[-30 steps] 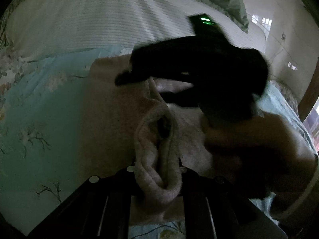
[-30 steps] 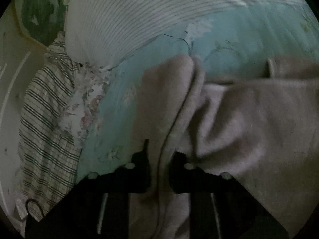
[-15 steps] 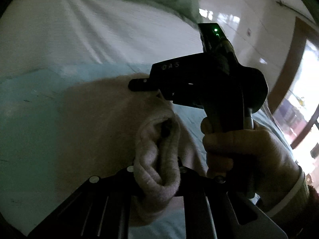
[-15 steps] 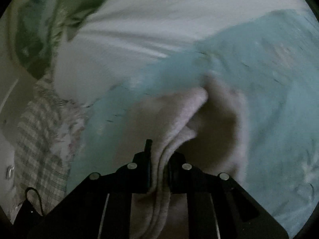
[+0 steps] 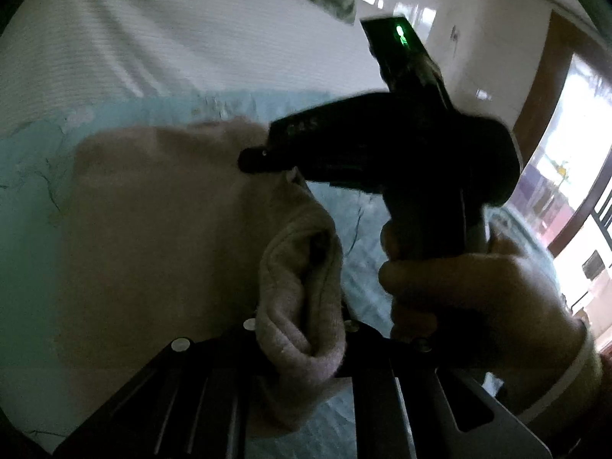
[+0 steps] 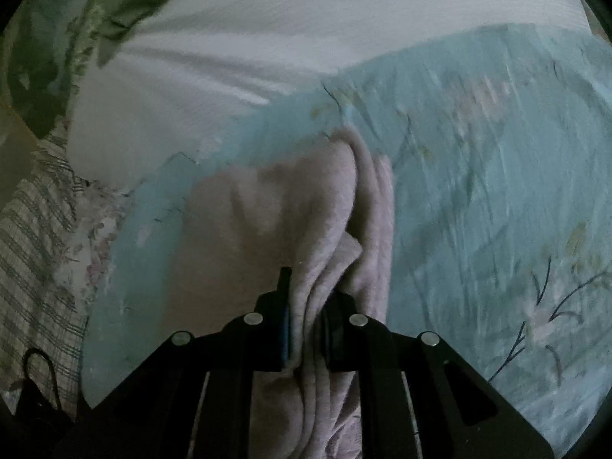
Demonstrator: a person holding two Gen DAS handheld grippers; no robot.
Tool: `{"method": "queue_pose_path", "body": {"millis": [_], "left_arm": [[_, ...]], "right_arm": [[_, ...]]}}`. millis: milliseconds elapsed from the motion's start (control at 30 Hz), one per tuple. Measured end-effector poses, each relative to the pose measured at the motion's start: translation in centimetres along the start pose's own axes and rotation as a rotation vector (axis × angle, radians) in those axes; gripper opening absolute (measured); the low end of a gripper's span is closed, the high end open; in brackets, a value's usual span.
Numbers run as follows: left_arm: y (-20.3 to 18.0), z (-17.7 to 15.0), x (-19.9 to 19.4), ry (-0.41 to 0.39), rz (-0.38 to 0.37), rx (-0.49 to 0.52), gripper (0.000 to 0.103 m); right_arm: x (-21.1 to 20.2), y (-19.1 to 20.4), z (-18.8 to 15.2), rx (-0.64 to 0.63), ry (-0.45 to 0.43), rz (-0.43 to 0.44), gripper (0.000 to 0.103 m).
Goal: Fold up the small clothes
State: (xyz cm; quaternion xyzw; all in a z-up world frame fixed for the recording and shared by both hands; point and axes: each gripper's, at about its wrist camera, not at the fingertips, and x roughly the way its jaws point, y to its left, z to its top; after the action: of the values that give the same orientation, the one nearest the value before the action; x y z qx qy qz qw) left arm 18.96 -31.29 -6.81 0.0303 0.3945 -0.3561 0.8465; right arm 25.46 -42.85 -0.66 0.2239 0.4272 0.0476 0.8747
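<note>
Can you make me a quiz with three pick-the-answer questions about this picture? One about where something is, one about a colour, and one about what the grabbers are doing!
1. Where does the pinkish garment hang?
A. Over a light blue flowered bedsheet
B. Inside a basket
C. On a wooden floor

2. What colour is the little light on top of the right gripper?
A. Red
B. Green
C. Blue

3. What are the left gripper and the right gripper doing?
A. Both are open and empty
B. Only one holds cloth
C. Both are shut on the garment

Answers:
1. A: the right wrist view shows blue flowered sheet all around the cloth.
2. B: the left wrist view shows a green glow on the device.
3. C: in each wrist view the cloth is pinched between that gripper's two fingers.
</note>
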Motion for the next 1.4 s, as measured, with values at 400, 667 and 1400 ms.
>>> {"method": "queue_pose_path", "body": {"millis": [400,667,1400], "left_arm": [[1.5,-0.1,0.9,0.052,0.003,0.012,0.015],[1.1,-1.0,0.9,0.075,-0.013,0.010,0.017],[23.1,0.4,-2.5,0.121,-0.089,-0.471,0.081]], "right_arm": [[1.9,0.5,4.2,0.072,-0.023,0.135,0.014],[0.8,-1.3,1.7,0.082,-0.073,-0.001,0.022],[-2.6,-1.9,-5.0,0.119,0.035,0.115,0.081]]}}
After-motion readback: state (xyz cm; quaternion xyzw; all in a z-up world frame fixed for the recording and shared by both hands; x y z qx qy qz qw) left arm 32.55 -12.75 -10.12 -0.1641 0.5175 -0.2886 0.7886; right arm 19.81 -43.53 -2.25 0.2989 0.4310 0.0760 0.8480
